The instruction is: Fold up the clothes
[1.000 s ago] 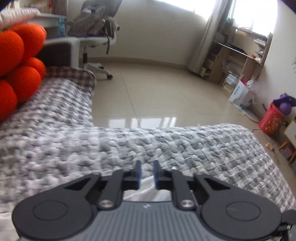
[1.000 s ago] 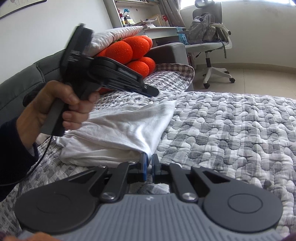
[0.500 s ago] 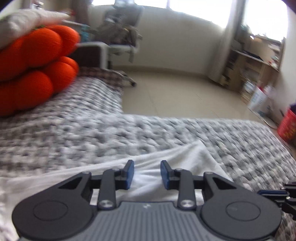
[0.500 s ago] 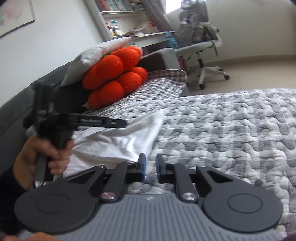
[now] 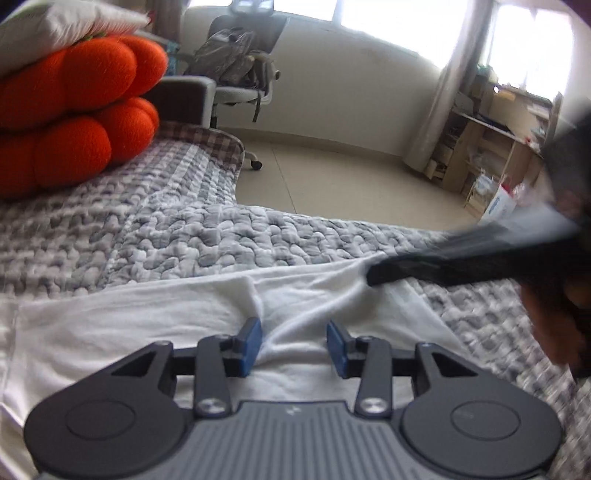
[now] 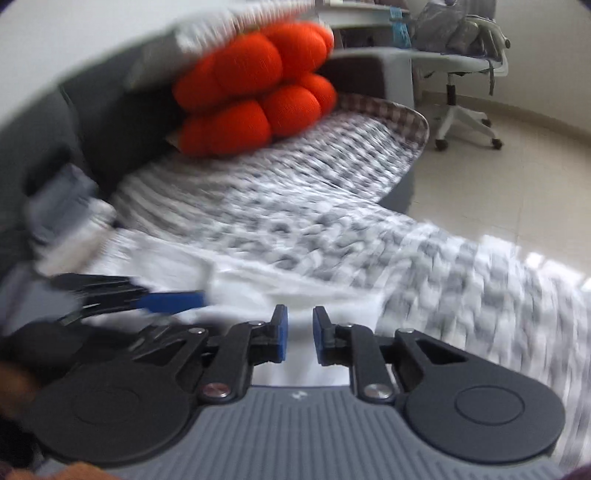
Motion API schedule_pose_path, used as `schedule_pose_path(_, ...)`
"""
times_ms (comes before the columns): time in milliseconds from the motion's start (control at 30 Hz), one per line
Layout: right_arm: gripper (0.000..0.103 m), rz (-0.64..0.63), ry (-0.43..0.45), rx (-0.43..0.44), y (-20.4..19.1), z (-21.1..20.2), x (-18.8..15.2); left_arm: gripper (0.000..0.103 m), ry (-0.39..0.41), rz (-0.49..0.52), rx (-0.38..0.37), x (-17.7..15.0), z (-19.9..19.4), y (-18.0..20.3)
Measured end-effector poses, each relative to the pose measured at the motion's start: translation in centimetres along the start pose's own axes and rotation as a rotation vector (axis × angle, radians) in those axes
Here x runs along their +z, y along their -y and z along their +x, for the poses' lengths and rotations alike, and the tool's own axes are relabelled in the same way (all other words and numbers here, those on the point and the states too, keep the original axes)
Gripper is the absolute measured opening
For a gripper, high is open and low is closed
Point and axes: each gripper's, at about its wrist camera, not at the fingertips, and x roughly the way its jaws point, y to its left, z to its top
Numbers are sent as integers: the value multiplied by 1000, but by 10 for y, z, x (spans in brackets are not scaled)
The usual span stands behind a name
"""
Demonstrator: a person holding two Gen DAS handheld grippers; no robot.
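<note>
A folded white garment [image 5: 155, 325] lies flat on the grey quilted bed cover [image 5: 184, 236]. My left gripper [image 5: 293, 332] hangs low over its near part. Its jaws are opening, and a soft ridge of the cloth rises between the blue pads without being pressed. At the right, blurred by motion, my right gripper [image 5: 373, 275] reaches in from a hand over the garment's far right corner. In the right wrist view my right gripper [image 6: 300, 321] is over the white garment [image 6: 240, 284], its jaws opening a little with nothing pinched. The left gripper's blue fingertips [image 6: 170, 301] show at the left.
An orange lobed cushion [image 5: 74, 122] under a white pillow [image 5: 55, 26] sits at the bed's head end. Beyond the bed edge are tiled floor, a swivel chair [image 5: 240, 74] with a bag on it, and wooden shelves [image 5: 491, 147] by the window.
Both grippers went from shut to open. The right one released the garment's corner and swung across over it. The left one came down over the white cloth.
</note>
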Motion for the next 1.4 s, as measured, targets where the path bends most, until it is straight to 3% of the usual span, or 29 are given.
schedule_pose_path(100, 20, -117, -33, -5, -7, 23, 1, 44, 20, 45, 28, -5, 1, 8)
schedule_pose_path(167, 22, -156, -5, -89, -7, 22, 4, 51, 25, 69, 29, -6, 1, 12)
schedule_pose_path(233, 31, -152, 55, -133, 0, 18, 8, 54, 26, 56, 14, -6, 2, 10)
schedule_pose_path(367, 31, -177, 60, -30, 2, 9, 1, 54, 26, 18, -8, -5, 2, 4)
schedule_pose_path(433, 21, -231, 21, -5, -7, 15, -6, 55, 26, 32, 1, -6, 2, 7)
schedule_pose_path(500, 21, -253, -3, -6, -11, 20, -10, 55, 26, 46, 9, -6, 2, 9)
schedule_pose_path(533, 21, -227, 2, -36, -7, 19, -7, 55, 26, 51, 12, -6, 2, 10)
schedule_pose_path(600, 28, -216, 42, -239, -5, 23, -3, 55, 21, 73, 19, -6, 0, 11)
schedule_pose_path(633, 28, -220, 65, -272, -2, 20, -4, 55, 17, 87, 24, -5, -2, 11)
schedule_pose_path(833, 28, -129, 153, 15, -1, -30, -19, 57, -15, 89, 11, -10, -23, 2)
schedule_pose_path(867, 27, -128, 143, 64, -5, -32, -21, 57, -18, 96, 17, -13, -27, 2)
schedule_pose_path(900, 19, -136, 92, 77, -12, -23, -24, 57, -21, 103, 26, -15, -30, 1)
schedule_pose_path(967, 13, -171, 9, 42, -25, 0, -33, 58, -32, 106, 53, -20, -35, -6)
schedule_pose_path(1167, 24, -168, 53, 31, -36, -26, -43, 62, -25, 43, 114, -27, -62, -43)
schedule_pose_path(1267, 27, -180, -5, 9, -50, -22, -54, 62, -36, -24, 78, -39, -64, -56)
schedule_pose_path(1333, 27, -230, -21, -27, -62, -27, -59, 62, -33, -14, 62, -44, -71, -56)
schedule_pose_path(1400, 26, -200, -63, -32, -61, -31, -54, 62, -43, -17, 47, -44, -75, -58)
